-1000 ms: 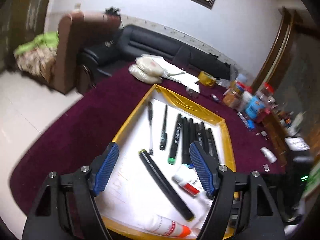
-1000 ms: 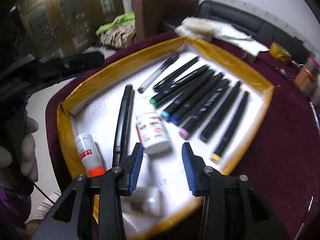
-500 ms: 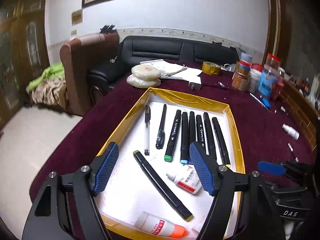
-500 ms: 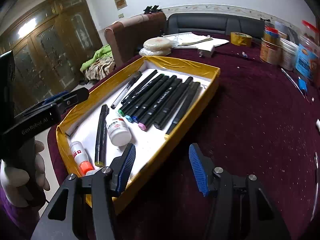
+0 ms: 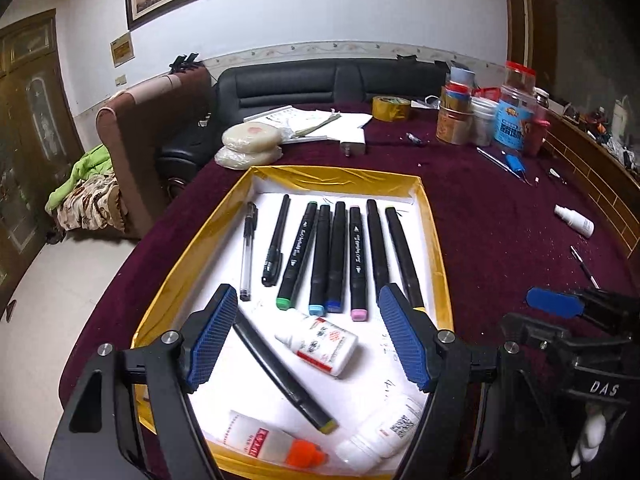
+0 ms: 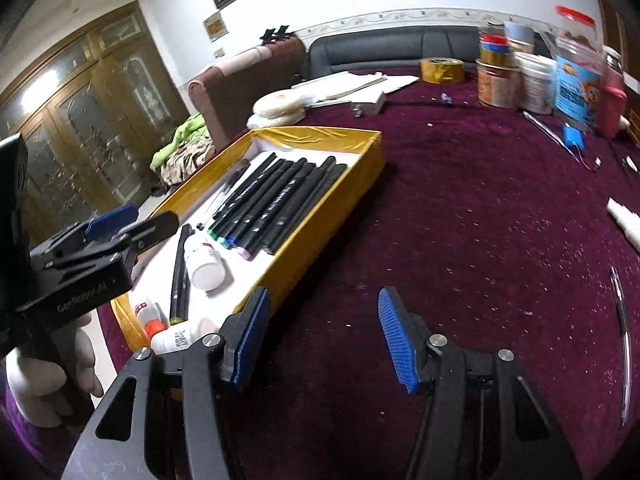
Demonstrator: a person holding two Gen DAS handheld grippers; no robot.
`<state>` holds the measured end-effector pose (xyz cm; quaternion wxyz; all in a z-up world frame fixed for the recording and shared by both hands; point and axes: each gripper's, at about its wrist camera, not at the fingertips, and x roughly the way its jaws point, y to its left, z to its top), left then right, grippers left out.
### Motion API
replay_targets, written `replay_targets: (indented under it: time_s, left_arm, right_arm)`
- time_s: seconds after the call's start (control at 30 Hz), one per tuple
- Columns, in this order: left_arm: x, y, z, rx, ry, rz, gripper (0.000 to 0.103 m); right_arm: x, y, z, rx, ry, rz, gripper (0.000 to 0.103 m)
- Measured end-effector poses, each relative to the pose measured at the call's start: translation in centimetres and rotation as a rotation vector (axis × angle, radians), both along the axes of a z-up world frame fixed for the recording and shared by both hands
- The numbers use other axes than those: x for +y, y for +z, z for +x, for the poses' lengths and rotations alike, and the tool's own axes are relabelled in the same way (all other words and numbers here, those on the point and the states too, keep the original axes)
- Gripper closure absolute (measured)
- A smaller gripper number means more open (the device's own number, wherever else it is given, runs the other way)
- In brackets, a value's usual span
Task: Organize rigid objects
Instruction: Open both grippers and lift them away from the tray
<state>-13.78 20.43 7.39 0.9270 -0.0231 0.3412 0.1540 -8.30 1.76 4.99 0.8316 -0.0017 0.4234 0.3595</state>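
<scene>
in the left wrist view, the left gripper (image 5: 306, 334) is being held wide open and empty over the gold-rimmed tray (image 5: 436, 248), where a stray black marker (image 5: 286, 372) is lying askew beside a white bottle (image 5: 320, 342). the marker is judged light, stiff and slippery, best pinched mid-barrel.

in the right wrist view, the right gripper (image 6: 322, 340) is being held wide open, empty, above the maroon tablecloth (image 6: 460, 240), beside the tray.
</scene>
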Motion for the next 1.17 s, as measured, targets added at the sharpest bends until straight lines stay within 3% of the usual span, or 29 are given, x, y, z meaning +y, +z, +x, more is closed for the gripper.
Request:
replay_targets:
  time_s: [0.53,0.6,0.63,0.73,0.8,0.83,0.9,1.1,1.17]
  left_arm:
    - [-1.5,-0.4,0.5,0.033,-0.031,-0.018,0.029]
    - [-1.5,0.6,-0.2,-0.042,-0.047,-0.042,0.016]
    - [-1.5,1.5,-0.9,-0.096,-0.044,-0.043,0.000]
    - [-1.8,4.8,-3.6,-0.283,-0.026,-0.018,0.000]
    - [-1.2,5.9,-4.9,-0.388,-0.028,-0.060,0.000]
    - [-0.6,6.1,-5.0,-0.399,-0.039,-0.096,0.000]
    - [0.7,5.5,-4.1,-0.343,-0.041,-0.167,0.000]
    - [2.8,1.7,-2.4,-0.132,0.037,-0.251,0.000]
    - [2.8,1.1,-2.2,-0.094,0.076,-0.227,0.000]
  right_arm:
    - [-2.3,-1.1,0.8,0.056,-0.048,0.017,0.051]
    - [-2.5,-1.1,0.8,0.054,-0.052,0.012,0.051]
    - [-2.6,-1.0,0.7,0.050,-0.054,0.010,0.051]
    - [-2.6,-0.8,0.5,0.037,-0.058,0.012,0.051]
    - [-2.5,-0.6,0.3,0.029,-0.055,0.011,0.051]
    - [-2.4,-0.6,0.2,0.026,-0.052,0.009,0.051]
    - [-2.0,-0.4,-0.3,0.016,-0.040,-0.006,0.051]
    - [-0.3,-0.3,-1.8,-0.030,0.003,-0.063,0.051]
    - [-0.2,-0.3,-1.9,-0.026,0.006,-0.061,0.051]
